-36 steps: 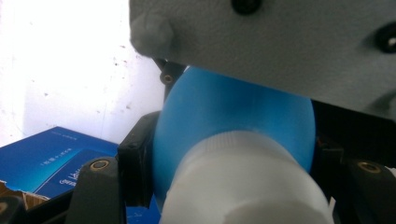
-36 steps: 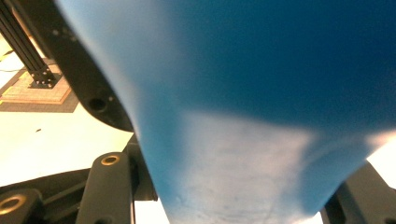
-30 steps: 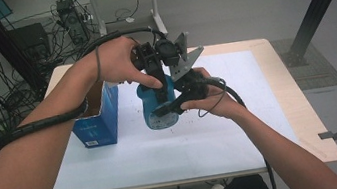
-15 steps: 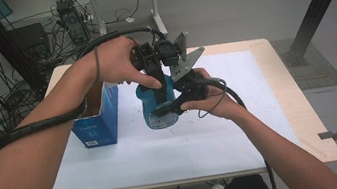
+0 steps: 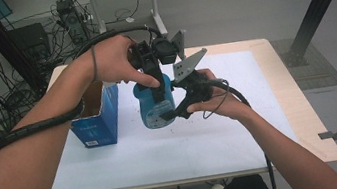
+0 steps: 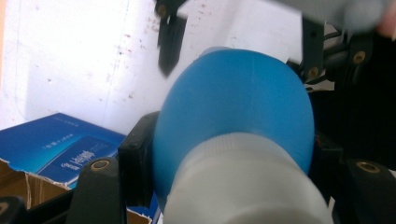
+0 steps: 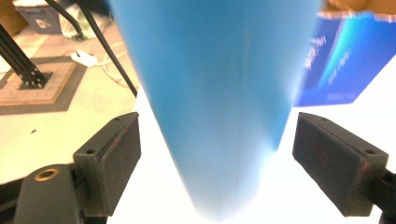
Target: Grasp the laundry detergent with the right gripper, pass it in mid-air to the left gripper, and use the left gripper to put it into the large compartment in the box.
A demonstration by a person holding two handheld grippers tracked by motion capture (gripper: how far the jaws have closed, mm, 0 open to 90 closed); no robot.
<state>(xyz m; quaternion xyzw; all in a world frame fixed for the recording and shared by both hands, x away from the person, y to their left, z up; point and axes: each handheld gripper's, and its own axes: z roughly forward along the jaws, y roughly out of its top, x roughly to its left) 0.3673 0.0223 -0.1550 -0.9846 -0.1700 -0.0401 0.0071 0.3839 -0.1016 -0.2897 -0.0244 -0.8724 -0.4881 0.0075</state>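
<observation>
A blue bottle (image 5: pixel 155 105) with a white cap (image 6: pixel 243 186) hangs upright just over the white table (image 5: pixel 179 148). My left gripper (image 5: pixel 157 87) comes down from above and is shut on the bottle's shoulder, with black pads (image 6: pixel 136 161) pressed against both sides. My right gripper (image 5: pixel 178 109) reaches in from the right at the bottle's lower body. In the right gripper view its two pads (image 7: pixel 112 161) stand wide apart, and the blue bottle (image 7: pixel 215 93) sits between them with gaps on both sides.
An open blue carton (image 5: pixel 95 116) stands on the table just left of the bottle. Cables and a black box (image 5: pixel 29 39) lie on the floor beyond the table's far left. A black frame post (image 5: pixel 317 6) rises at the right.
</observation>
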